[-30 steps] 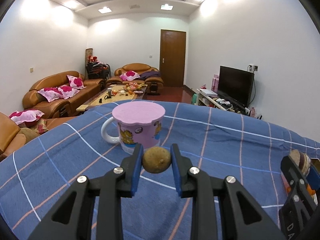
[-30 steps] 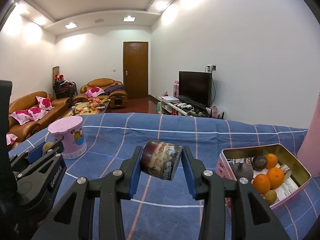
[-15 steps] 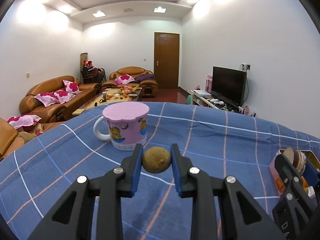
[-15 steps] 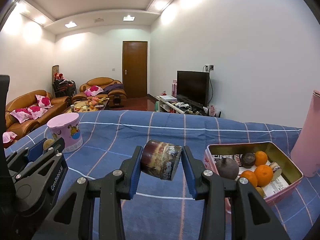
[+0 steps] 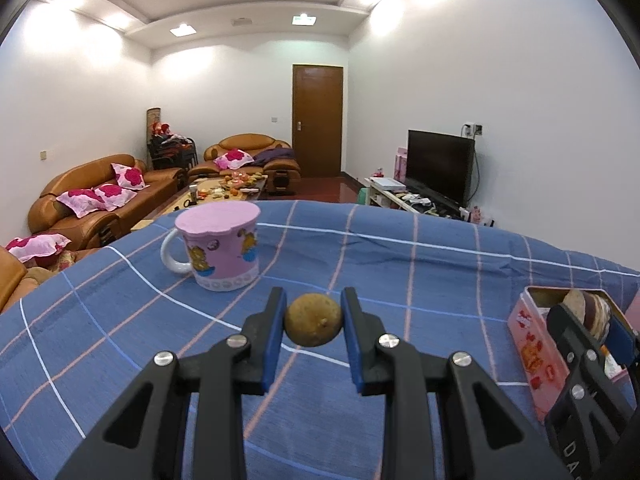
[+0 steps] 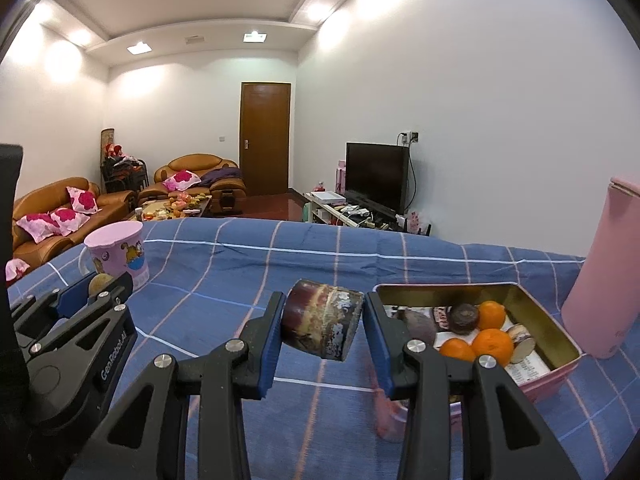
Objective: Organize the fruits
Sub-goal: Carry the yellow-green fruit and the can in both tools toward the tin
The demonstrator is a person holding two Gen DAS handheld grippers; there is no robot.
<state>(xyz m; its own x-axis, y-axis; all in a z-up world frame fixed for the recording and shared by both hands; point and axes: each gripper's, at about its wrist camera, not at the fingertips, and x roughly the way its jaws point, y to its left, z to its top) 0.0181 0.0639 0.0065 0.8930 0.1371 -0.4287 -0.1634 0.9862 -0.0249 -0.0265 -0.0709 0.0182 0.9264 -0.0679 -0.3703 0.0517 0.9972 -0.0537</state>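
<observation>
My left gripper is shut on a small round brown fruit and holds it above the blue checked cloth. In the right wrist view the same gripper shows at the left edge with the fruit in it. My right gripper is shut on a dark, purple-brown cylindrical chunk, just left of an open pink tin. The tin holds oranges and dark fruits. In the left wrist view the tin is at the right, partly behind my right gripper.
A pink cartoon mug stands on the cloth, ahead and left of the left gripper. A tall pink bottle stands right of the tin. Beyond the table's far edge are sofas, a coffee table and a TV.
Both grippers have moved right across the table with their loads still held. The mug has slid left in both views and the tin has come closer.
</observation>
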